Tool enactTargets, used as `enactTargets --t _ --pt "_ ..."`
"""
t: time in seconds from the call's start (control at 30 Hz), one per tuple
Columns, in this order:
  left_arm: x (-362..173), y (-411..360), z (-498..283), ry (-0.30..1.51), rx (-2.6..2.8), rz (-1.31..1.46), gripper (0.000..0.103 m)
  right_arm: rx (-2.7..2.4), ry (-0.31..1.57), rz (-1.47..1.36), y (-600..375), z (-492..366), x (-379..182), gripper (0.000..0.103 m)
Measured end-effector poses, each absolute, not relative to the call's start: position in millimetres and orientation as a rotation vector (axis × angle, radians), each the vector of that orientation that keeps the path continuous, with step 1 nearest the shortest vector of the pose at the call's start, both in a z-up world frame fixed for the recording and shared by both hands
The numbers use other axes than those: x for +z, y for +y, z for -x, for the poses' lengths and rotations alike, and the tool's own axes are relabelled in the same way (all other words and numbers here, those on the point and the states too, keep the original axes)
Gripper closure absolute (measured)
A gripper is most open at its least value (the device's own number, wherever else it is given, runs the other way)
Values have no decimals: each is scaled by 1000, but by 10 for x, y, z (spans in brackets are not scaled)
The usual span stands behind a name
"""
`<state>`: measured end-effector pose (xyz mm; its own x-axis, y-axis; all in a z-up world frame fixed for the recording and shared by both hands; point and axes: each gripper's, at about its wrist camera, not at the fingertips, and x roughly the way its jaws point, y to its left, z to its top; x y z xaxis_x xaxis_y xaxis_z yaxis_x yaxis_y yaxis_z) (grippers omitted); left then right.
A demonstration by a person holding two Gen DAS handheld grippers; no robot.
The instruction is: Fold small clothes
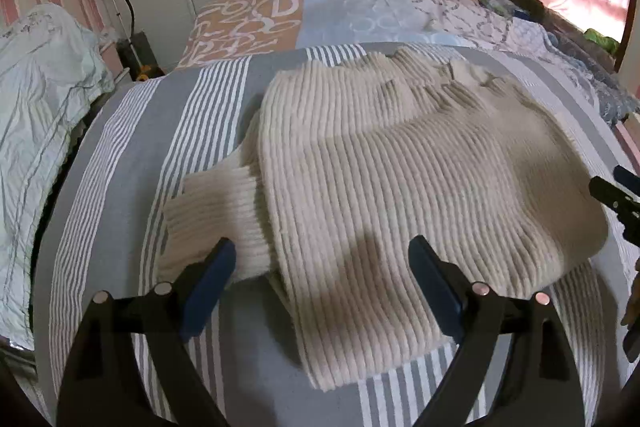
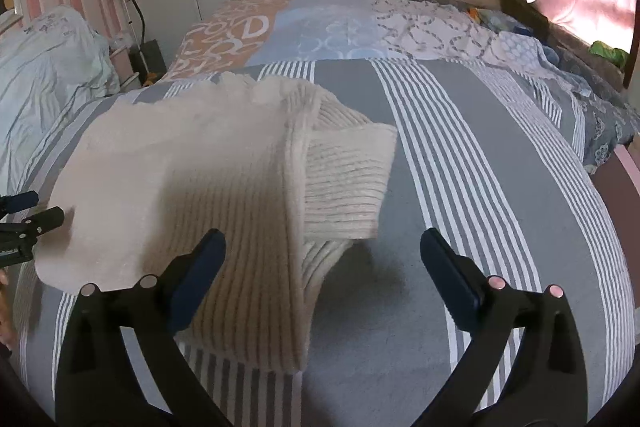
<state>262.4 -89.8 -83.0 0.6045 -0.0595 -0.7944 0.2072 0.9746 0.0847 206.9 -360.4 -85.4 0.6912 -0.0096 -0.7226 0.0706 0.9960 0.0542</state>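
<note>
Cream ribbed sweater [image 1: 400, 163] lies flat on the bed [image 1: 120, 163], centre of the left wrist frame, on the grey-and-white striped cover; in the right wrist view it [image 2: 180, 179] fills the centre-left. Long axis runs from the hem at lower centre of the left view up to the collar at upper centre, so the neck points away toward the patterned quilt [image 1: 256, 15] and white wardrobe doors at the top of frame. Knit ribs follow that same line. Both sleeves sit folded in close to the body: one cuff [image 1: 212, 227] at lower left of the left view, the other cuff [image 2: 344, 183] at centre of the right view, laid across the side edge. Left tool [image 1: 320, 279] hovers low over the hem end, jaws wide apart, nothing between them, one finger just over the cuff. Right tool [image 2: 322, 275] likewise spread and empty, straddling the sweater's side edge near its cuff; it also shows at the right edge of the left view. Judged: the tools flank the hem end to lift it and fold toward the collar. A crumpled pale sheet [image 1: 40, 99] lies at left of frame
</note>
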Motion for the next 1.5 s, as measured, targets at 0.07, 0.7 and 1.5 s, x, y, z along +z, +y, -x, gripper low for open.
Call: enactTargets --t 0.07,0.7,1.5 --pt "-851 -919 -2667 905 -122 -211 14 -41 803 -72 -3610 -2104 -874 5" --pt "-965 -885 -2913 884 -35 -274 7 83 906 -249 -3830 -2516 -1281 11" --pt "-1091 -801 -3054 955 -56 -221 1 198 865 -179 -3554 -2680 -945 73"
